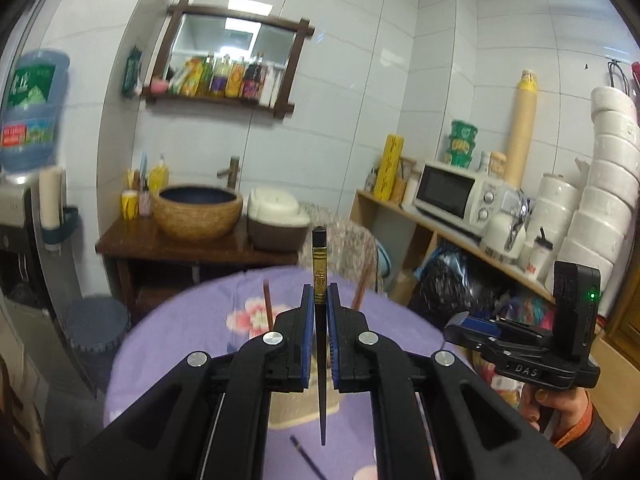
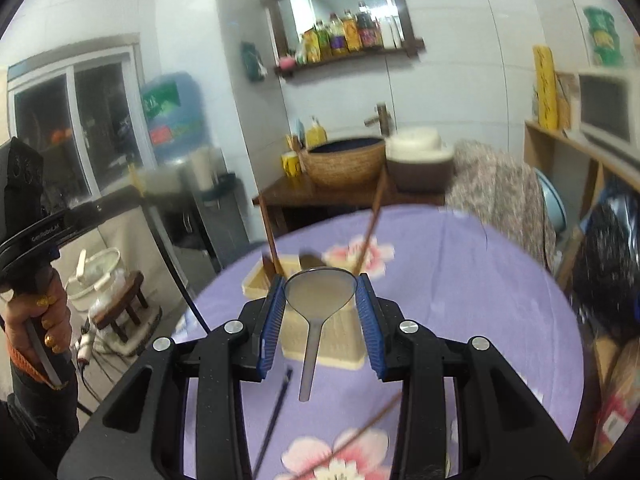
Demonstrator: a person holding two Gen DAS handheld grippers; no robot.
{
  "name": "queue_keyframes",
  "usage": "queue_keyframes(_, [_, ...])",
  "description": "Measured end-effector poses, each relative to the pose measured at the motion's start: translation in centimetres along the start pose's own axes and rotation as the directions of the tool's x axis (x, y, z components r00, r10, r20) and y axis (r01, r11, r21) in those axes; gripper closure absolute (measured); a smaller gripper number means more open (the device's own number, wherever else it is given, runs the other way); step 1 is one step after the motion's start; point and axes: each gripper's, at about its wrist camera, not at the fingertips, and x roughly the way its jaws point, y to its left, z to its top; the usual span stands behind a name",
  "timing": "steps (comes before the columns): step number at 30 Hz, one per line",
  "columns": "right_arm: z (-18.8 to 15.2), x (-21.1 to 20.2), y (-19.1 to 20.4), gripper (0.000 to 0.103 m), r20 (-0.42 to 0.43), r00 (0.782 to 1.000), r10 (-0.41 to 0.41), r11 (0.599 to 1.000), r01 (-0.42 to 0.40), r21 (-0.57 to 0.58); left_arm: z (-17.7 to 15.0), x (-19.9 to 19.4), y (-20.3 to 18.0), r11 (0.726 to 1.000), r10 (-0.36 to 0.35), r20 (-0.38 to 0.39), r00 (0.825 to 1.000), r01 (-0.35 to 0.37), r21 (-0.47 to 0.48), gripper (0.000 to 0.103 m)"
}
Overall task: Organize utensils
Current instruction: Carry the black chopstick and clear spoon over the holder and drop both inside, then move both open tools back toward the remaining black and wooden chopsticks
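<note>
Above the counter [image 2: 460, 280], the left gripper [image 1: 319, 300] clamps a black chopstick [image 1: 319, 280] upright; the right gripper [image 2: 320, 292] grips a spoon [image 2: 320, 292] by its bowl. Align each tip over the holder [image 2: 320, 344], then lower vertically before releasing.

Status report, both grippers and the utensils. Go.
Left gripper shut on black chopstick with gold bands. Right gripper holds metal spoon by its bowl, above beige utensil holder. Loose chopsticks on purple floral tablecloth.

Both wrist views close above table [image 1: 192, 332], facing sink wall; shared.
</note>
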Motion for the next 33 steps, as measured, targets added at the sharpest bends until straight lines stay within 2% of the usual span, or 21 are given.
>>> queue_keyframes(4, [4.9,1.1,1.5,0.066,0.081,0.996,-0.042,0.998,0.045,-0.034,3.7,0.9,-0.8,1.000,0.017,0.063,0.998,-0.018,0.011,0.095])
queue_keyframes(8, [6.3,3.4,1.9,0.066,0.090,0.989,-0.113,0.991,0.119,-0.060,5.0,3.4,-0.6,0.998,0.055,0.067,0.996,-0.055,-0.004,0.095])
queue_keyframes(10, [5.7,4.6,1.6,0.066,0.071,0.990,-0.123,0.991,0.127,-0.050,4.5,4.8,-0.2,0.998,0.064,0.048,0.997,-0.063,-0.015,0.095])
queue_keyframes(16, [2.3,7.7,0.1,0.066,0.013,0.986,-0.167,0.984,0.167,-0.054,0.5,8.3,0.8,0.991,0.133,-0.003,0.991,-0.133,0.016,0.095])
queue_keyframes(20, [-0.2,9.3,-0.5,0.066,-0.034,0.985,-0.167,0.985,0.165,-0.052,-2.9,9.8,1.3,0.989,0.146,-0.051,0.988,-0.145,0.017,0.095])
queue_keyframes(26, [-3.3,10.9,-0.2,0.066,-0.060,0.981,-0.185,0.980,0.180,-0.085,-6.4,11.5,1.6,0.988,0.155,-0.126,0.980,-0.153,0.026,0.095])
queue_keyframes(33, [-5.3,11.8,0.2,0.066,-0.073,0.974,-0.214,0.971,0.204,-0.124,-7.3,11.6,1.7,0.987,0.160,-0.134,0.978,-0.157,0.030,0.095])
